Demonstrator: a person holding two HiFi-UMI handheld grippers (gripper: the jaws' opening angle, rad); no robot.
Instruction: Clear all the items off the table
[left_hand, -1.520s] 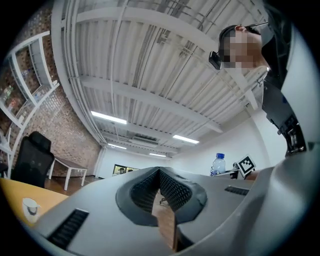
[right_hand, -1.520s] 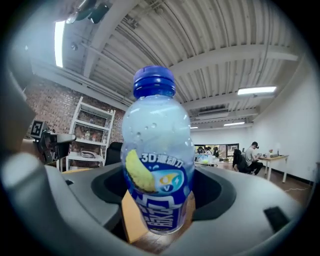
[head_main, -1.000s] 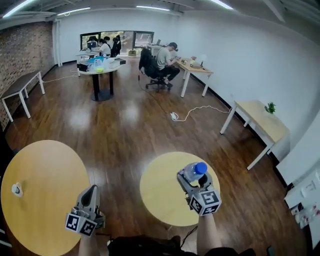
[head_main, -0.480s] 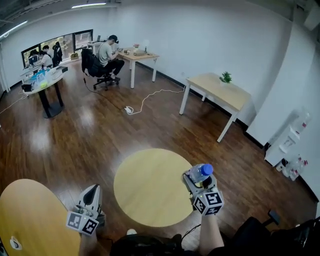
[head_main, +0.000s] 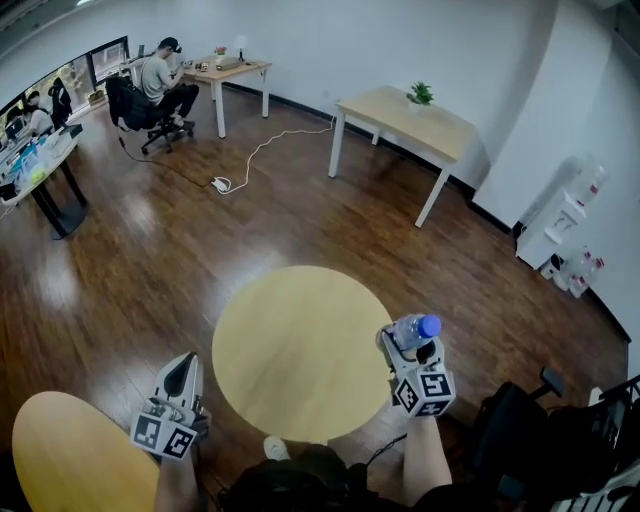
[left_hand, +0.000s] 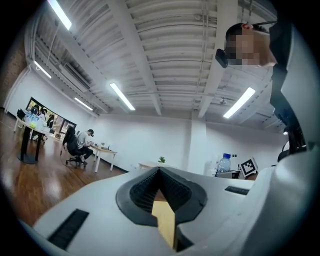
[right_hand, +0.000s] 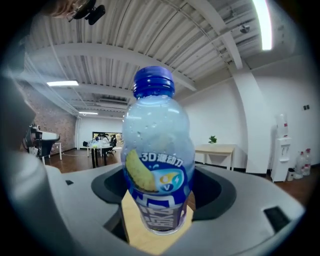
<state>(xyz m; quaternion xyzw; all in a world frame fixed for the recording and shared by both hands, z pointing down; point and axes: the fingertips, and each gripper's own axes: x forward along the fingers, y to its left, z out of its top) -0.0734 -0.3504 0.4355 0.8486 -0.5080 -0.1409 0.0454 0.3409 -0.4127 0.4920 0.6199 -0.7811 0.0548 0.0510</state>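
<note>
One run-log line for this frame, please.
right gripper: shut on bottle | left gripper: shut, empty | bottle: blue cap, carried

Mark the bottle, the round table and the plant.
bottle (right_hand: 158, 167): right gripper view, on its blue and yellow label.
table (head_main: 295, 350): head view, on the bare middle of its round top.
plant (head_main: 420, 94): head view, on its green leaves.

Blue-capped bottle, pale yellow table
</note>
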